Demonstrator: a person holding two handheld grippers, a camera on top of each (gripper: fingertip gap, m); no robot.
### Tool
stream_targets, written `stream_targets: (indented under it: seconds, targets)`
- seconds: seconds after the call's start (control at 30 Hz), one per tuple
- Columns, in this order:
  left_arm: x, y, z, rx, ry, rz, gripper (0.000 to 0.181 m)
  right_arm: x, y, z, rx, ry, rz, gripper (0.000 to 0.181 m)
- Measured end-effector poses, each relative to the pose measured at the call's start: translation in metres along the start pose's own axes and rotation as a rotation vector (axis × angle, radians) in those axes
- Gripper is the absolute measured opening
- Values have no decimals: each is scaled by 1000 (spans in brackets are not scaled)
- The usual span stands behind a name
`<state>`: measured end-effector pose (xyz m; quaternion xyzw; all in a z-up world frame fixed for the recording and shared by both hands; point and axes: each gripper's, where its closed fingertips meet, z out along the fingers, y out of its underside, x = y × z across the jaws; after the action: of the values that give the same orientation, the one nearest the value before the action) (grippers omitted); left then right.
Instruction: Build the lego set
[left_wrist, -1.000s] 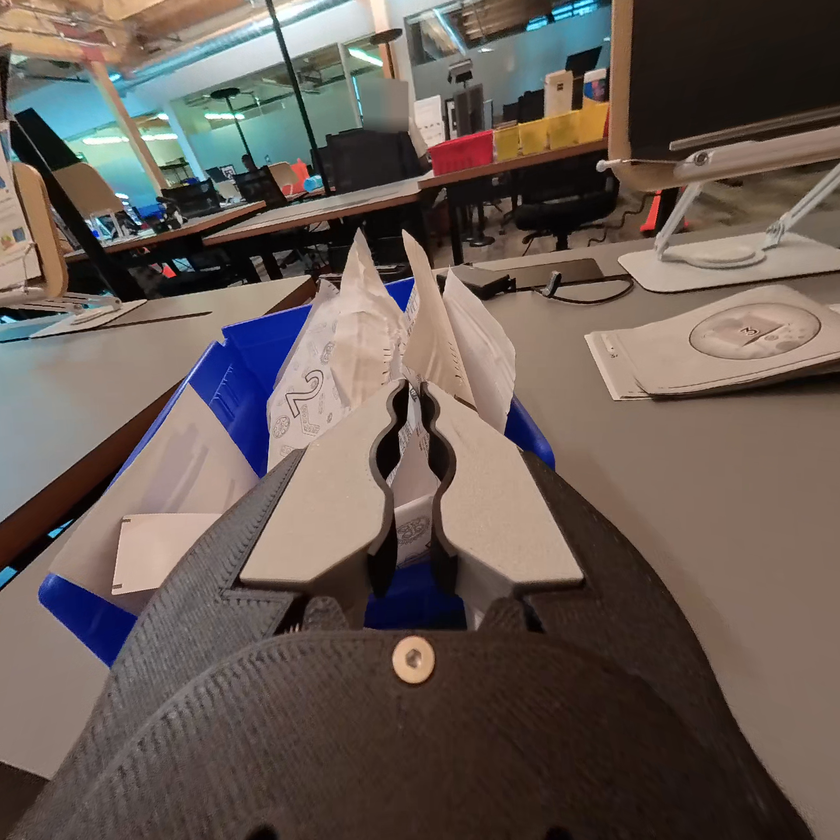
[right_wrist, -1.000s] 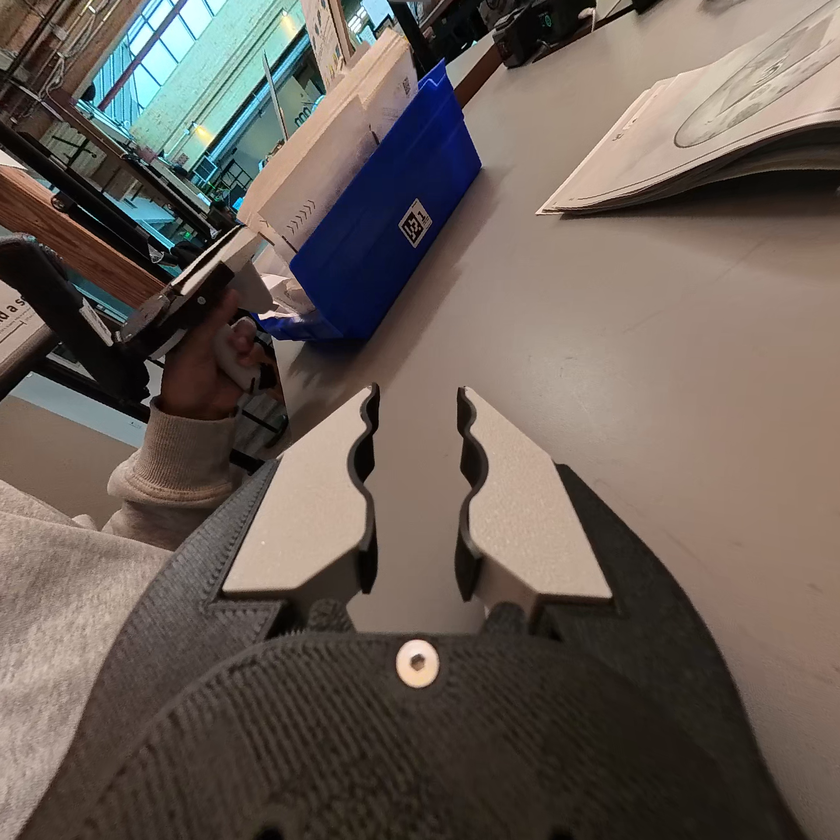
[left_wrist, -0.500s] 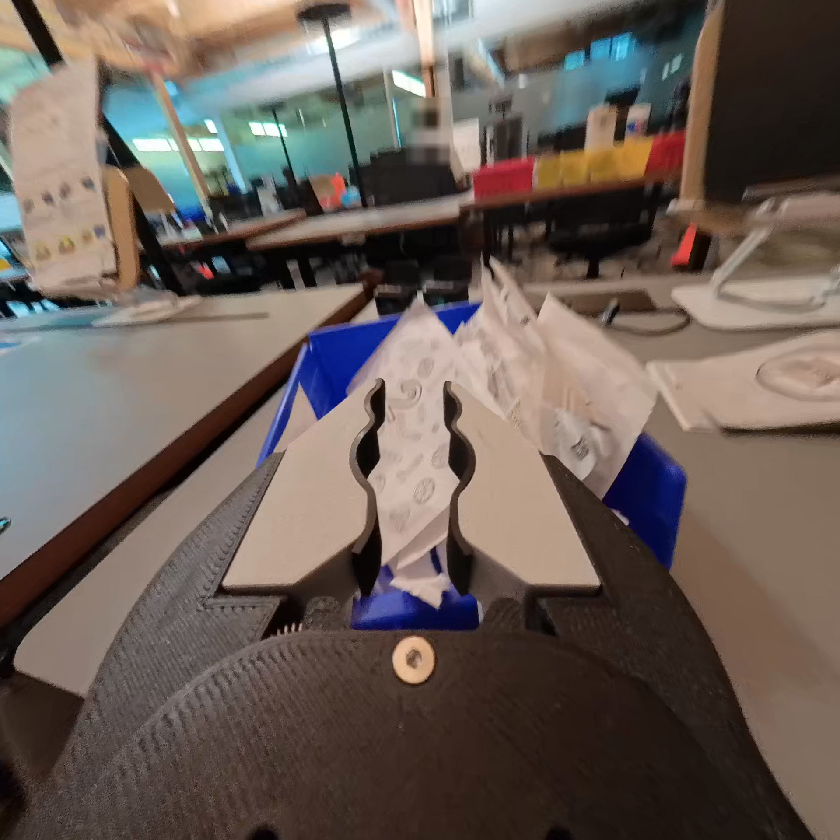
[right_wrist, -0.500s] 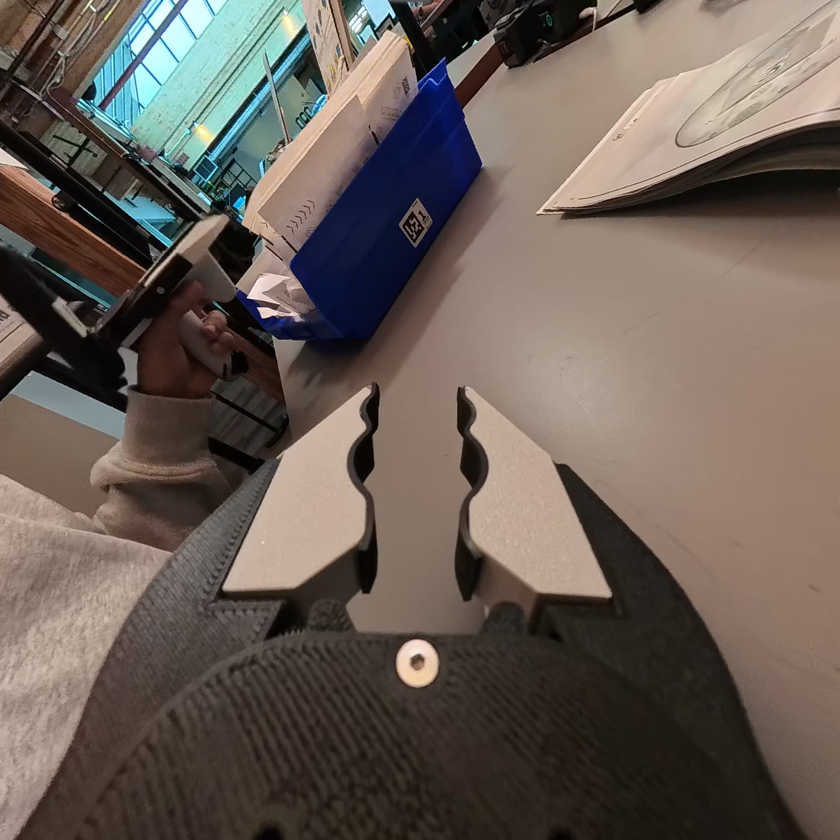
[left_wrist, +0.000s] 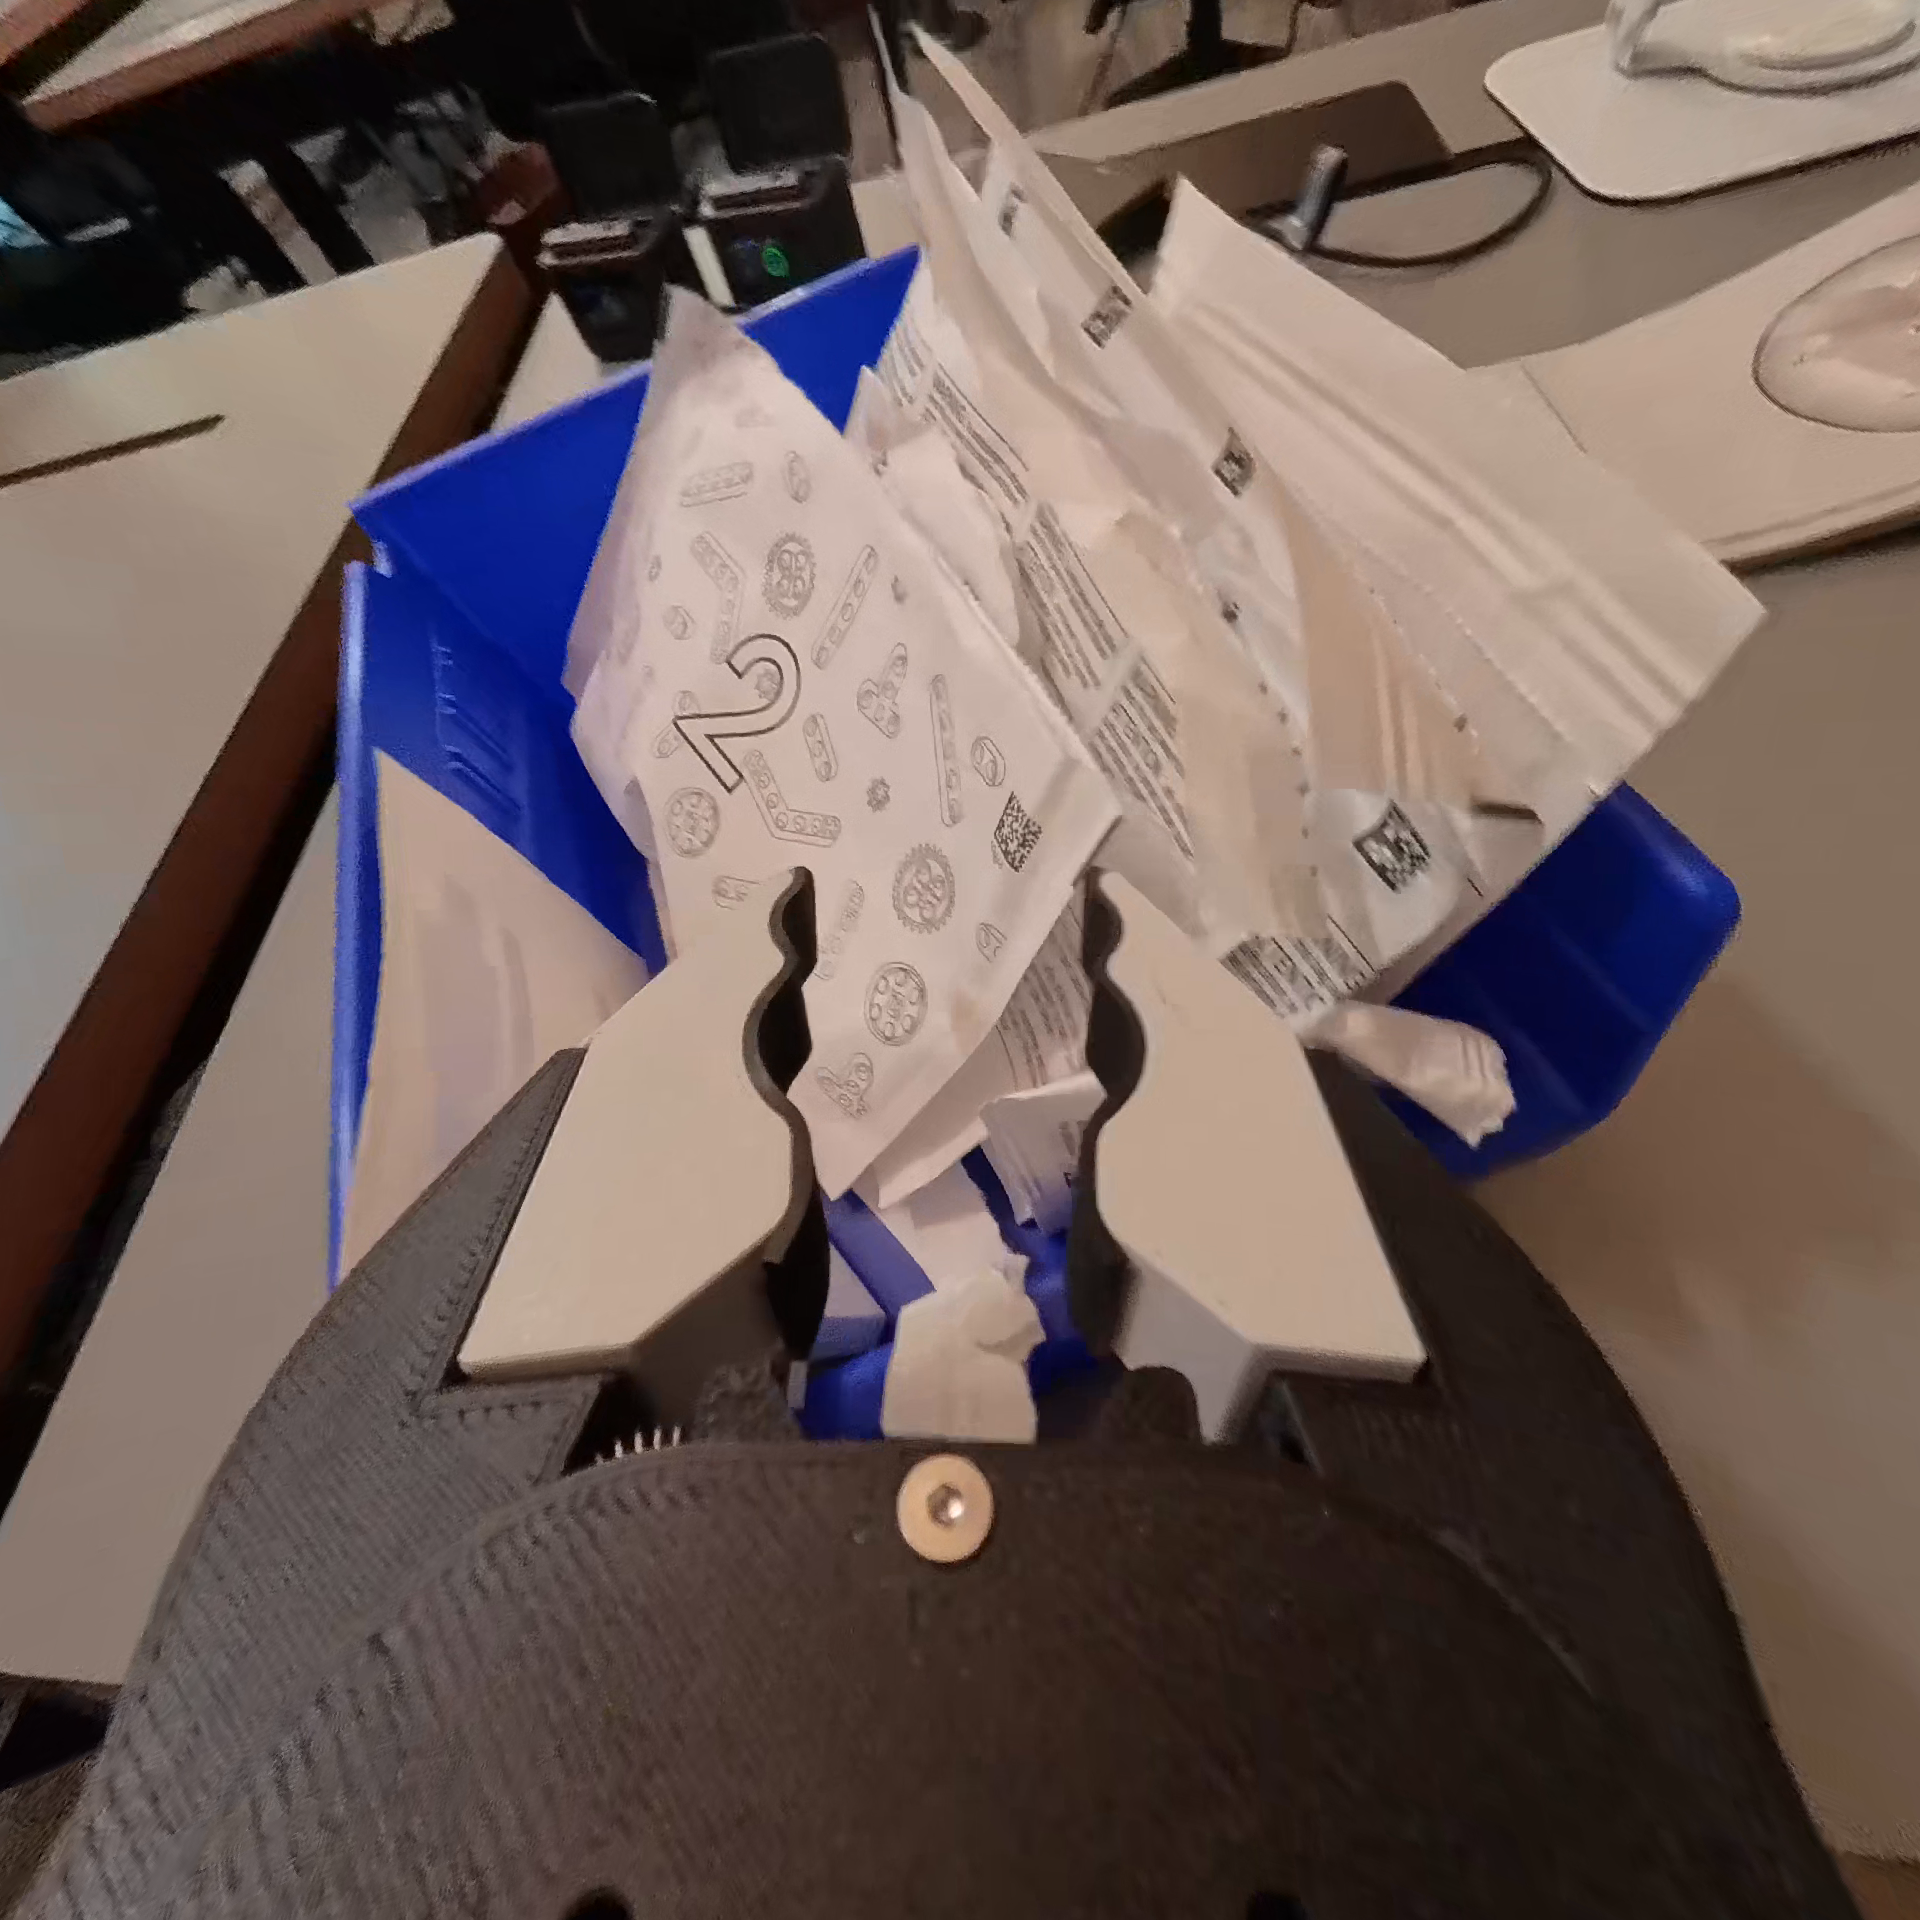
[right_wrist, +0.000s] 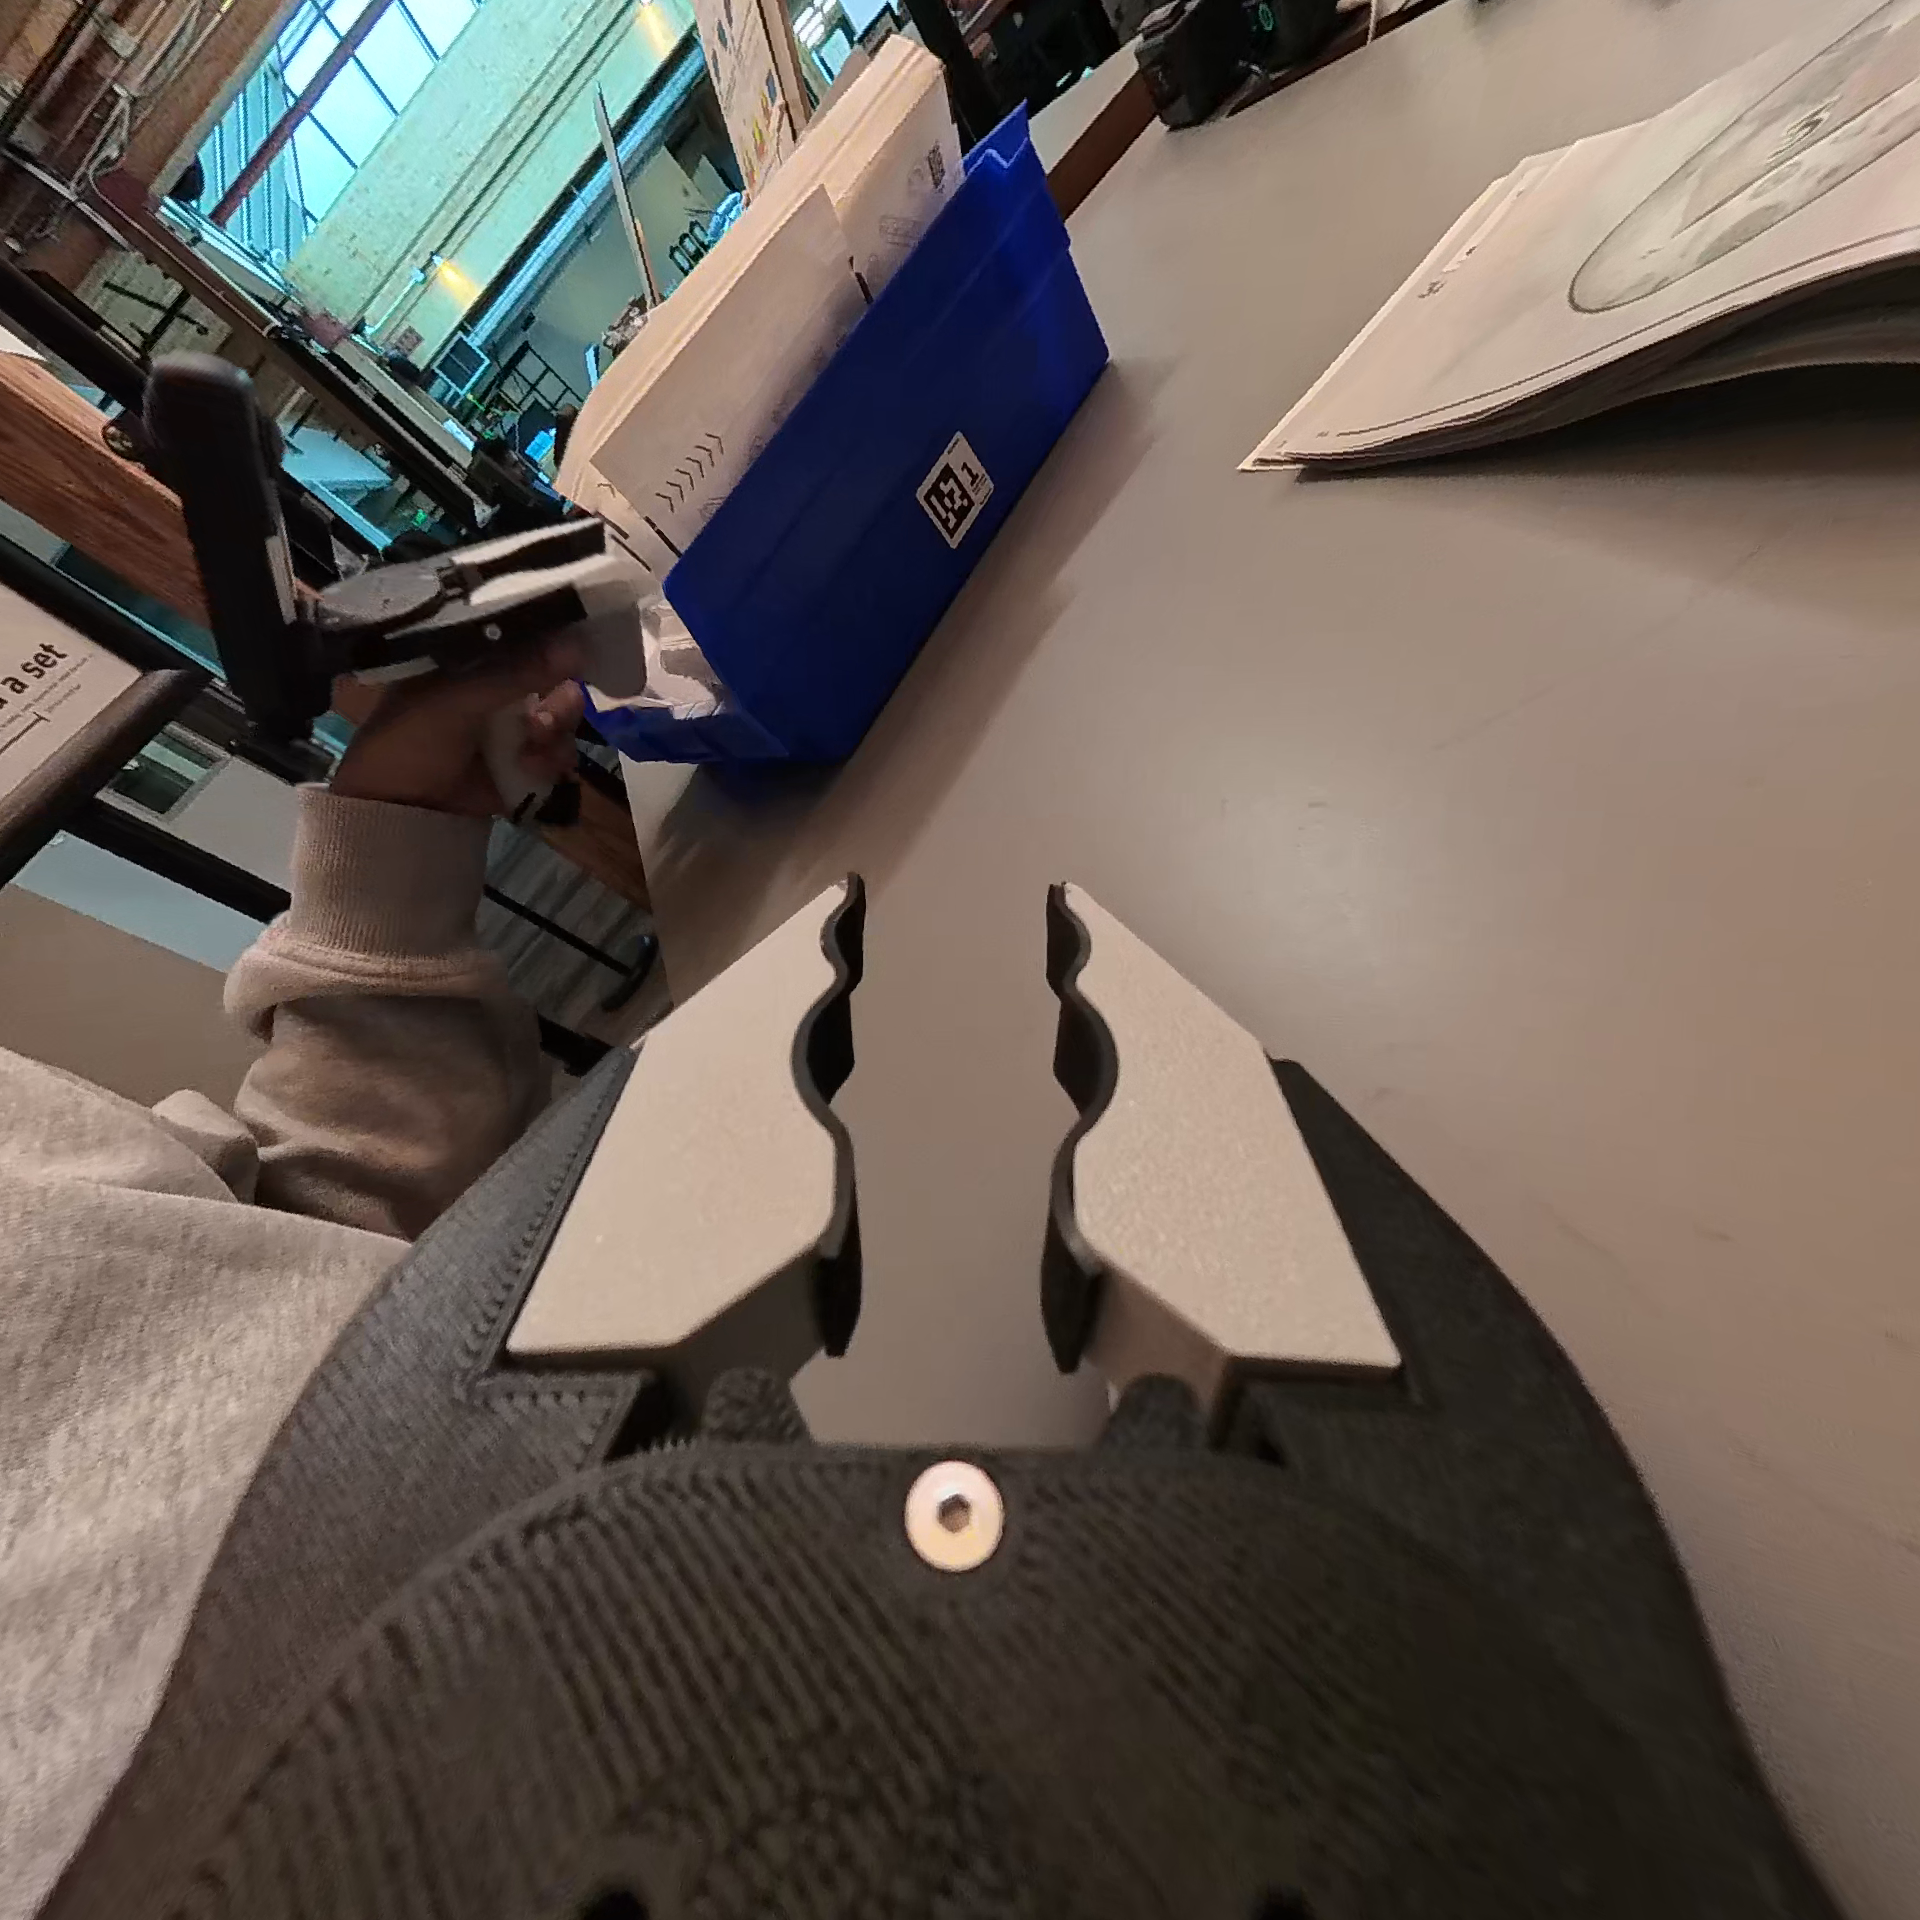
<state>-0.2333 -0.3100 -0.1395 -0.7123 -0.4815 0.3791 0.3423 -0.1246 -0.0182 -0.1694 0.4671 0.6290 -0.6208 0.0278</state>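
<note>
Over the blue bin (left_wrist: 488, 582), left gripper (left_wrist: 945, 904) gapes around a white parts bag (left_wrist: 831, 748), right gripper (right_wrist: 951, 899) idles apart and empty — build looks unstarted, no bricks out.

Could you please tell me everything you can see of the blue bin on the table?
The blue bin is a glossy, long, open-topped plastic box resting on the grey table. It is stuffed with white paper bags that stick up past its rim. One long outer wall carries a small square black-and-white sticker. The left gripper hovers open over its near end.
</note>
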Motion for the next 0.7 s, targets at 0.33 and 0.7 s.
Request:
stream_targets:
  seconds: [0.33, 0.7]
  targets:
    - [-87, -13, -32, 197, -319, -224, 0, 1, -1, -1, 7, 4, 6, 34]
    - [-105, -4, -48, 245, -345, -304, 0, 1, 1, 1, -10, 19, -17, 34]
